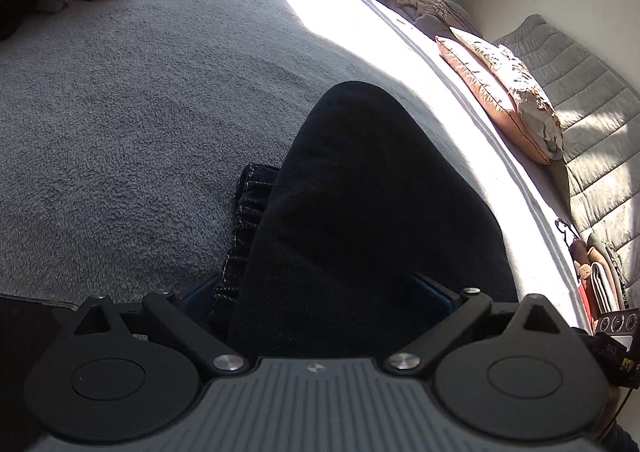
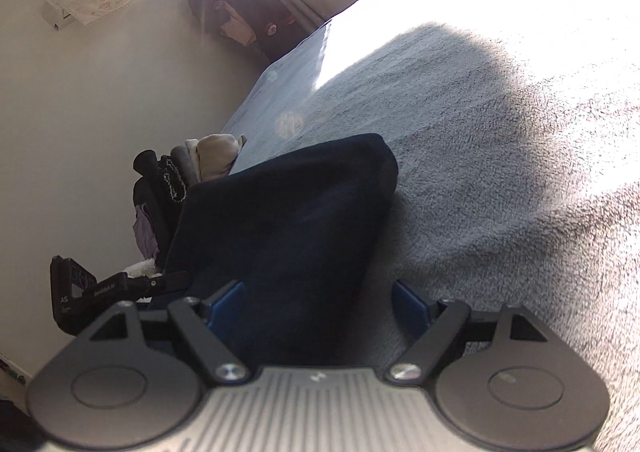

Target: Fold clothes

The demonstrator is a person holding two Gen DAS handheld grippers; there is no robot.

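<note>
Dark folded garment (image 1: 360, 212) is seen lying on a grey fleece-covered bed (image 1: 120, 112) between the wide-spread left tongs (image 1: 320, 292) and right tongs (image 2: 320, 304), where a snagged pad could be expected to undo the fold, with pillows (image 1: 504, 92) and sunlit walls beyond.

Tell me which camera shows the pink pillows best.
The left wrist view: the pink pillows lean against the grey headboard, sunlit and whole. The right wrist view shows none of them.
</note>
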